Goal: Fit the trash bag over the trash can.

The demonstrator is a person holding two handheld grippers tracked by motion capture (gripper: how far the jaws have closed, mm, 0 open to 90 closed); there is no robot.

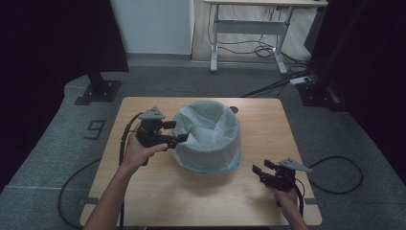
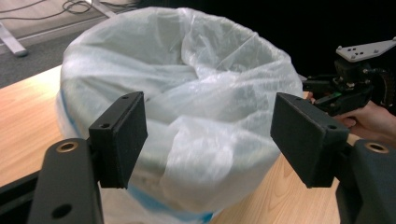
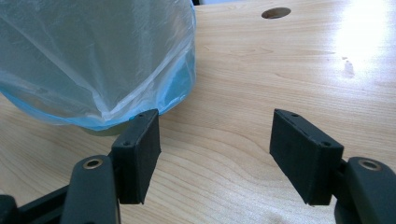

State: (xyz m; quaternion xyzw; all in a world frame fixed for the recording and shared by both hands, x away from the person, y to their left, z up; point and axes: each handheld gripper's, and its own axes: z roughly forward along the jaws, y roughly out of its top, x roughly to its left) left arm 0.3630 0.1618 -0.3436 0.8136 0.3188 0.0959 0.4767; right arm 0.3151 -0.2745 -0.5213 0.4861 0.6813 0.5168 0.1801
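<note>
The left gripper [image 1: 178, 131] is held with its two jaws spread apart, nothing clamped between them; its fingertips are placed just beside the left side of the one bin [image 1: 208, 163], close to the rim, and whether the liner is touched cannot be told. One translucent white plastic bag [image 2: 196, 93] is seen draped inside and over that bin, with a blue band showing low on its wall. The right gripper [image 1: 261, 167] is likewise held with two jaws apart and empty, near the bin's lower right, over bare wood. The bin is set at the middle of the one wooden table [image 1: 158, 191]. One round hole [image 3: 276, 12] is seen in the tabletop just behind the bin.
</note>
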